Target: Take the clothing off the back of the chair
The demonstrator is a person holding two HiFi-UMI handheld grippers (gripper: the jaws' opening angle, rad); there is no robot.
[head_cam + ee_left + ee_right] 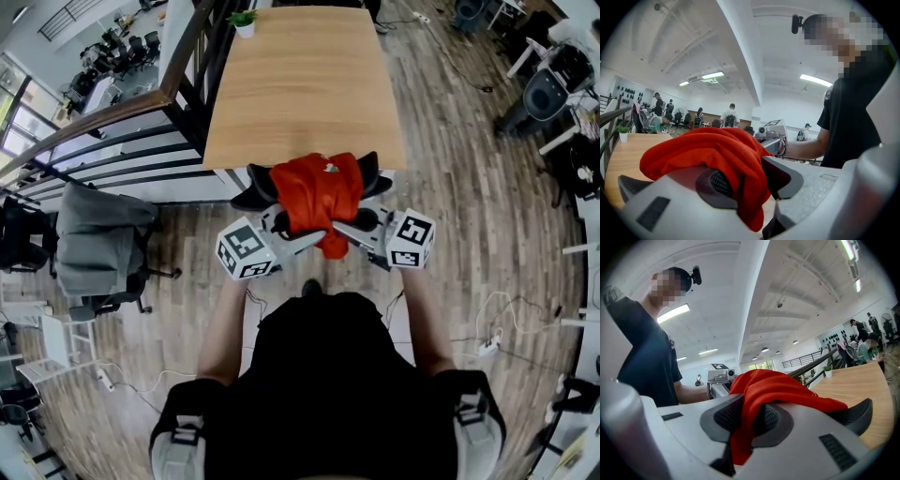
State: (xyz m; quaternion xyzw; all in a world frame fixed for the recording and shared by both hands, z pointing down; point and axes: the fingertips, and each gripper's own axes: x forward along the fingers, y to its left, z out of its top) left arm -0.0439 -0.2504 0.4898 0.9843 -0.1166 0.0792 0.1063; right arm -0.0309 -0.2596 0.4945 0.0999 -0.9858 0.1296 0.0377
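L claw (749, 180) clamped on the red top (317, 190), cloth bunched betw its pads; R claw (746, 420) pinched shut on the top's other side. Top sits betw the 2 claws, its far part draped just ahead of them over the chair back (255, 178). Both grips look done; lifting it clear of the chair is left
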